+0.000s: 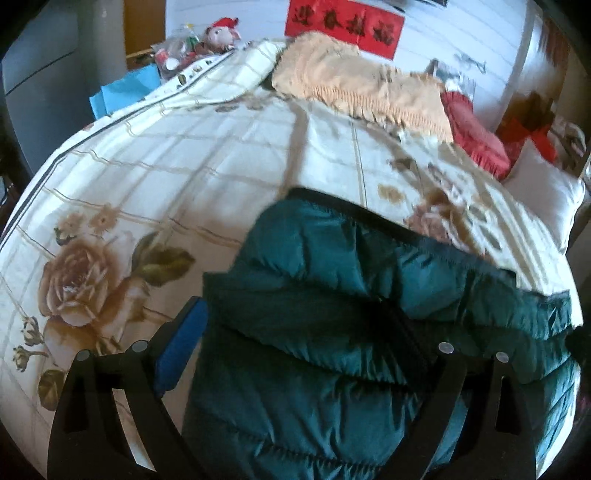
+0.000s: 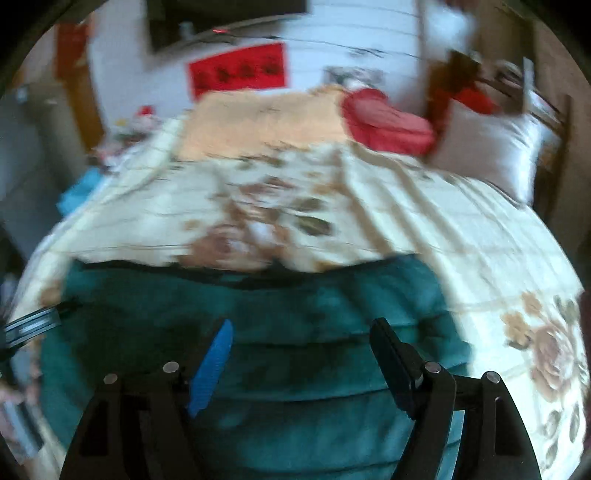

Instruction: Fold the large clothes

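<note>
A teal quilted puffer jacket (image 1: 332,314) with black trim lies on a bed with a cream floral cover (image 1: 166,177). My left gripper (image 1: 299,343) is open, its jaws wide apart; the blue-padded finger (image 1: 181,339) shows at the jacket's left edge and the other finger is hidden behind a fold. In the blurred right wrist view the jacket (image 2: 295,314) lies across the near side of the bed (image 2: 461,240). My right gripper (image 2: 306,362) is open above it, with nothing between the blue pad (image 2: 210,373) and the black finger (image 2: 391,365).
An orange fringed blanket (image 1: 354,81), a red cushion (image 1: 476,136) and a white pillow (image 1: 546,192) lie at the bed's far side. A plush toy (image 1: 221,33) and clutter sit at the far left corner. A red banner (image 1: 343,26) hangs on the wall.
</note>
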`<action>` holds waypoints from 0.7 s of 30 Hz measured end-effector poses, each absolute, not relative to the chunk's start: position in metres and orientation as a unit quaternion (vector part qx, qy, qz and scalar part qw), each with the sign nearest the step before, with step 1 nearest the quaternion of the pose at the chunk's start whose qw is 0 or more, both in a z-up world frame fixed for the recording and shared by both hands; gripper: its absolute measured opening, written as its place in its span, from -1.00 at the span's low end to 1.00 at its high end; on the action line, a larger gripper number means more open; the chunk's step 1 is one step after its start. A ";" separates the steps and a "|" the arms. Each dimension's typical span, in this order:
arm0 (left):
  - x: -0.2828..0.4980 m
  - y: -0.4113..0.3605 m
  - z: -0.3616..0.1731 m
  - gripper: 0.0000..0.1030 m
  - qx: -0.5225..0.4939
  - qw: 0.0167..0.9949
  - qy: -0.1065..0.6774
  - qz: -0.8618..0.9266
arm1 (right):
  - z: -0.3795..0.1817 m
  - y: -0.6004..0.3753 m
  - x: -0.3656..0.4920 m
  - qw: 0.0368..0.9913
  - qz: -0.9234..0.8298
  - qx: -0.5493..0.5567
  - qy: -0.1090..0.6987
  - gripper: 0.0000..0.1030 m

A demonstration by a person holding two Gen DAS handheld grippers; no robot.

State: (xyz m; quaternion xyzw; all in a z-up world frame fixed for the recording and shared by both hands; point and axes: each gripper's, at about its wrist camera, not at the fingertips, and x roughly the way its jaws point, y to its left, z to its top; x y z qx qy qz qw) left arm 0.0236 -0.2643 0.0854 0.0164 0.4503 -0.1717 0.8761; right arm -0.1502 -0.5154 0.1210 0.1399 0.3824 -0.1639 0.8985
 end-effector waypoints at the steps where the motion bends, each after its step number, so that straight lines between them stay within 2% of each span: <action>1: 0.027 -0.265 0.084 0.82 0.017 0.875 0.454 -0.169 | 0.122 -0.503 -0.142 0.901 -0.146 0.134 0.387 0.44; 9: 0.048 -0.268 0.054 0.89 0.005 0.852 0.499 -0.159 | 0.082 -0.449 -0.094 0.893 -0.132 0.076 0.424 0.44; 13: 0.048 -0.268 0.050 0.94 0.002 0.851 0.502 -0.154 | 0.062 -0.459 -0.088 0.885 -0.138 0.102 0.432 0.47; 17: 0.045 -0.269 0.050 0.94 0.012 0.855 0.494 -0.156 | 0.078 -0.465 -0.100 0.887 -0.122 0.117 0.430 0.46; 21: 0.046 -0.267 0.049 0.94 0.008 0.856 0.493 -0.157 | 0.113 -0.488 -0.153 0.907 -0.154 0.111 0.376 0.46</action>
